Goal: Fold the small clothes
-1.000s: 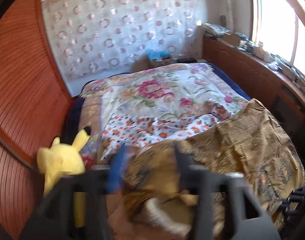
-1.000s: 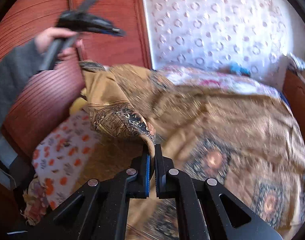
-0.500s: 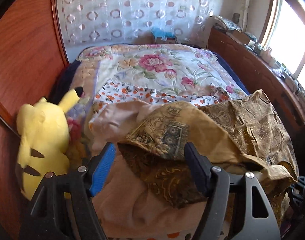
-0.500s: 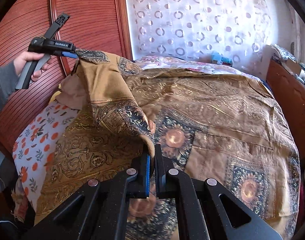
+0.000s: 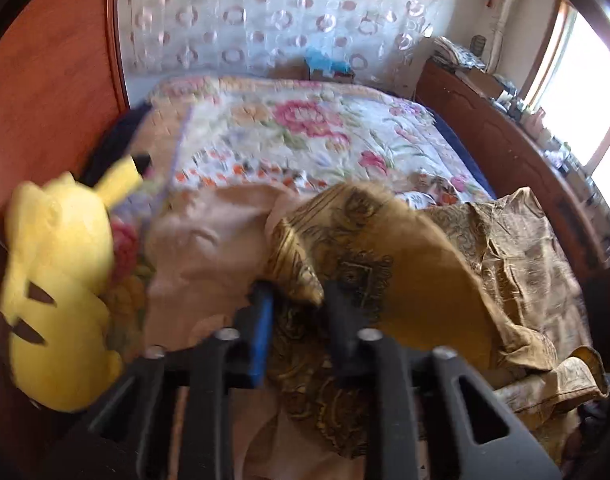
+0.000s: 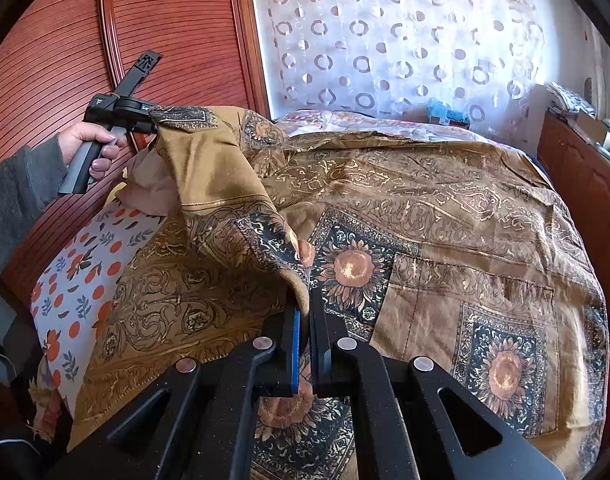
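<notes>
My left claw (image 5: 297, 300) has just been closing and now pinches a raised corner of the brown patterned garment (image 6: 445, 240), while my right claw (image 6: 307, 312) is clamped tight on the near edge of the same cloth. The garment lies spread over the bed (image 5: 305, 128), its left part lifted. I judge this the first fold: next, carry both corners across together.

You see a white curtain with round rings (image 6: 385, 40) at the top, a red-brown ribbed wooden wall (image 6: 177, 28) at upper left, and a bright sunny window (image 5: 585, 92) at right.
</notes>
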`<state>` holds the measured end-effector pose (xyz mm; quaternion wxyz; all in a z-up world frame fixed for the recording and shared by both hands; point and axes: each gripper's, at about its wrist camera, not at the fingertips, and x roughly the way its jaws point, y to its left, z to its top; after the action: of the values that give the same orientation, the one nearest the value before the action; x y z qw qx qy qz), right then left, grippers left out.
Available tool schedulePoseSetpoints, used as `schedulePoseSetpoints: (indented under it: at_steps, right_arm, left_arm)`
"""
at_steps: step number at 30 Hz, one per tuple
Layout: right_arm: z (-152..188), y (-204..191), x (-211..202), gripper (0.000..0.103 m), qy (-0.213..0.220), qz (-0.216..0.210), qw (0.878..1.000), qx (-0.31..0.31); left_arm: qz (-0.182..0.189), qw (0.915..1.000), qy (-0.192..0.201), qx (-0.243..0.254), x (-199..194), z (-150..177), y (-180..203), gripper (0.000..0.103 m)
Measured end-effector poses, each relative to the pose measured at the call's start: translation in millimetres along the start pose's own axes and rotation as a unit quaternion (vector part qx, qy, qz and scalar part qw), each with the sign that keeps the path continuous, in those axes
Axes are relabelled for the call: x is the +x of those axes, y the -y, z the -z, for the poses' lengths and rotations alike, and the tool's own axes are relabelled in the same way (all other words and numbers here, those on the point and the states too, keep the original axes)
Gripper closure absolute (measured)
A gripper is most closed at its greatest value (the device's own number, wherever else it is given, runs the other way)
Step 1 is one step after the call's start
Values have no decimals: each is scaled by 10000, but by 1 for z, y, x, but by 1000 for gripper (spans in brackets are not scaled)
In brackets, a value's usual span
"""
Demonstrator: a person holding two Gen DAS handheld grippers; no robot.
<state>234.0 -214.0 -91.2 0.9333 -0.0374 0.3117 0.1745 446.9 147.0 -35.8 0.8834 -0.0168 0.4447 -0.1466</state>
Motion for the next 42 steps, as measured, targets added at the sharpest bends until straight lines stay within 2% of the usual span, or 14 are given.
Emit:
schedulePoseSetpoints:
  at_steps: [3, 5, 11, 15, 17, 19, 22, 23, 26, 30, 35, 42]
  right_arm:
    - [1, 1, 1, 100, 3, -8, 10000, 25]
    - [1, 2, -1, 100, 37, 5, 10000, 46]
    - [2, 8, -22, 100, 334, 114, 9993, 134]
    - [6, 17, -47, 100, 563, 178, 9980, 220]
    - [10, 23, -59, 100, 670, 220, 9971, 276]
    - [13, 29, -67, 100, 702, 195, 9967, 361]
    - [15, 33, -70, 100, 687, 148, 9966, 421]
    - [15, 32, -71, 100, 715, 155, 9965, 402]
    - [15, 31, -81, 100, 834, 237, 9957, 314]
    - [23, 43, -88, 100, 855, 322, 9950, 397]
    - [40, 60, -106, 100, 891, 518, 9930, 576]
    - [75, 83, -154, 100, 1028, 896, 9862, 941]
  left_arm:
    - [-193, 9987, 291, 365, -19, -4, 15, 96]
    - [-213, 9974, 471, 499, -34, -11, 23, 97]
    - [-60, 9929, 926, 747, -78, -42, 61, 99]
    - [45, 9878, 1102, 1099, -88, -61, 108, 99]
    - [99, 9859, 1158, 1203, -91, -70, 128, 99]
    - [-43, 9839, 1177, 1345, -91, -82, 147, 99]
    - [-464, 9852, 926, 1364, -76, -95, 147, 99]
    - [-489, 9864, 891, 1295, -73, -96, 143, 99]
    - [-403, 9887, 894, 1130, -72, -96, 139, 99]
    - [-270, 9868, 962, 1274, -77, -98, 166, 99]
    - [41, 9814, 1094, 1577, -85, -110, 225, 99]
    - [489, 9702, 1173, 2063, -78, -124, 327, 99]
